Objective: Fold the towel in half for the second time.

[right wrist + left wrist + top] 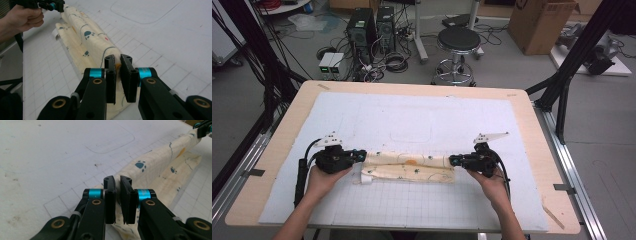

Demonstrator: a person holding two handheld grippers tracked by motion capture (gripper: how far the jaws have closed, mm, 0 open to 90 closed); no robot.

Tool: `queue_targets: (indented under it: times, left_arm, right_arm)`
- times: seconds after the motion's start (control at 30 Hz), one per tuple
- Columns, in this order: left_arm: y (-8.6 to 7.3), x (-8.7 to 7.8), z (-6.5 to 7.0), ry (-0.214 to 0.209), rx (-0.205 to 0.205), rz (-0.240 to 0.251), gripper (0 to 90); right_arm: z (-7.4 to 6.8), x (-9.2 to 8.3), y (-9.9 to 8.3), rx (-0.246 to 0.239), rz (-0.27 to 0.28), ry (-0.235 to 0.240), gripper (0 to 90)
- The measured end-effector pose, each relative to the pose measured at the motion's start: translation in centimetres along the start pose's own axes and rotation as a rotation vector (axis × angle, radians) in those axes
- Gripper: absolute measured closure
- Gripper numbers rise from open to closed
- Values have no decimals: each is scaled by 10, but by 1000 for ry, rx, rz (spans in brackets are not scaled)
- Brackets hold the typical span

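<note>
I have a claw in each hand, and between them lies a cream cloth [409, 167] printed with small blue paw marks, folded into a long narrow bundle. It rests on the white gridded mat [412, 205] that covers the tabletop [539, 150], toward the near side and roughly at the middle, running left to right.

My left claw [360, 155] is at the cloth's left end. In the left gripper view its two black jaws stand nearly together with only a thin slit between the pads, and the cloth's upper fold [155, 167] runs up into that slit, so I read it as pinched there. The rest of the bundle stretches away from it toward my other claw [203, 127] at the far right corner of that view.

My right claw [454, 160] is at the cloth's right end. In the right gripper view [118, 67] its jaws are likewise almost closed, with the rounded end of the fold [110, 53] caught between them. From there the cloth [82, 37] runs off to my left hand [21, 18] at the upper left.

The upper fold looks drawn taut between the two claws, while a lower layer lies flat on the mat just near of it, with a small white tag [366, 178] sticking out at its left near corner.
</note>
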State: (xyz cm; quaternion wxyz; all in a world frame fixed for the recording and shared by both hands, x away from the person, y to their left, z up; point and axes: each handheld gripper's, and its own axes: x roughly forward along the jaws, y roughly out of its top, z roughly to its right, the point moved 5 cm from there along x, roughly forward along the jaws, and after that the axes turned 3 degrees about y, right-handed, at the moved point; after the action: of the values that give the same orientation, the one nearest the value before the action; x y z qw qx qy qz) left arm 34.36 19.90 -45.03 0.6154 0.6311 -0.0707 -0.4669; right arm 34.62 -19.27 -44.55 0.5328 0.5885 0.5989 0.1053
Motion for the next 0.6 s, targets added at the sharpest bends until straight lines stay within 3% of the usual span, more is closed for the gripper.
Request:
queue_targets:
  times: [0.6]
  left_arm:
    - [-23, -6, 15, -29, 55, -78, 812]
  right_arm:
    - [-8, 5, -23, -28, -73, -19, 807]
